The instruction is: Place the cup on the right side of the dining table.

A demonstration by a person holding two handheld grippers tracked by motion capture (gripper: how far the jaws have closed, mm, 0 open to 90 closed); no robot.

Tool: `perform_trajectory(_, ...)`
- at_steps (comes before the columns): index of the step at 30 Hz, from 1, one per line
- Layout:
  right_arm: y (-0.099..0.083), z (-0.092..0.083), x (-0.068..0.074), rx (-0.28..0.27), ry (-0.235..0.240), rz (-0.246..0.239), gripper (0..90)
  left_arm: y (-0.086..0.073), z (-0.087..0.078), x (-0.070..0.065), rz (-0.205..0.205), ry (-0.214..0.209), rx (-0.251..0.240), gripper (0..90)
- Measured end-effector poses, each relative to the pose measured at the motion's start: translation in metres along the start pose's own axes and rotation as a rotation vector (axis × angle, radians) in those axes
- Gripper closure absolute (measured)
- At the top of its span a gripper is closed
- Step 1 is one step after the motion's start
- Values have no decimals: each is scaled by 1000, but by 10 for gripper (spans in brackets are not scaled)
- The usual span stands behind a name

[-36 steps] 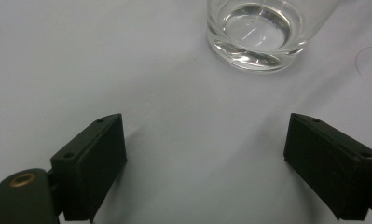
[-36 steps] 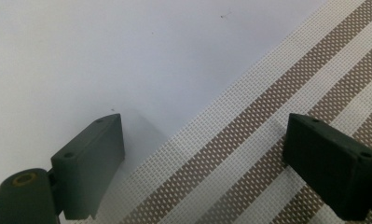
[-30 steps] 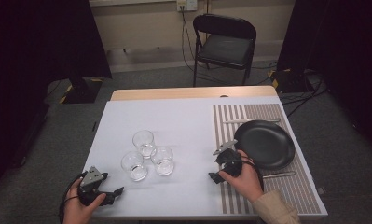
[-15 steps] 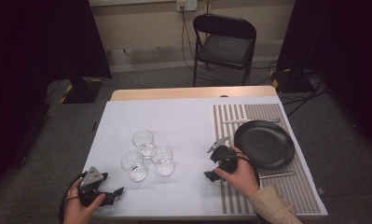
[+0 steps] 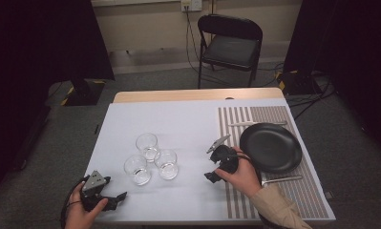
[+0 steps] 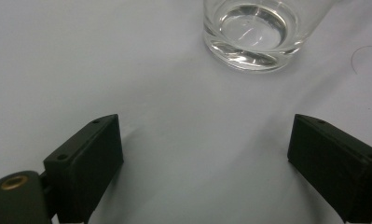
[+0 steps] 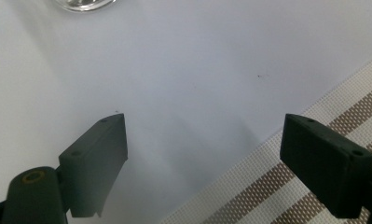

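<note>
The right tongs (image 5: 216, 162) have slid off the black plate (image 5: 271, 147) toward the three glass tumblers (image 5: 151, 157) at mid-worktop, jaws spread wide and empty; a grasp looks next. The left tongs (image 5: 112, 200), equally open, stay near the tumblers.

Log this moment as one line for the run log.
left hand-held gripper: open, near glasses | right hand-held gripper: open, empty, by placemat

A staged recording room: black curtains (image 5: 45, 43) flank the white-covered tabletop (image 5: 178, 119), a folding chair (image 5: 230, 45) behind it, cables trailing over grey carpet (image 5: 341, 143).
</note>
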State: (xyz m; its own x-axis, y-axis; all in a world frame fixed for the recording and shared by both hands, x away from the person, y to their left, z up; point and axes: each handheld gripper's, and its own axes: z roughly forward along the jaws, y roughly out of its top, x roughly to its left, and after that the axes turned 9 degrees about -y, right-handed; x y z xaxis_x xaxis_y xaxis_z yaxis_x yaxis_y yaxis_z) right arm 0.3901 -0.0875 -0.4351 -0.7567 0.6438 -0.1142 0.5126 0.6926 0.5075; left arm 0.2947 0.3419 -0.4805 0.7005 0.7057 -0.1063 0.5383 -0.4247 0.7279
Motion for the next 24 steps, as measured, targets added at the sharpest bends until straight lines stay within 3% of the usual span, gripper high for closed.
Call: perform_trajectory(24, 23, -3, 1, 1, 25, -30, 148, 0, 0, 0, 1, 1, 1, 92)
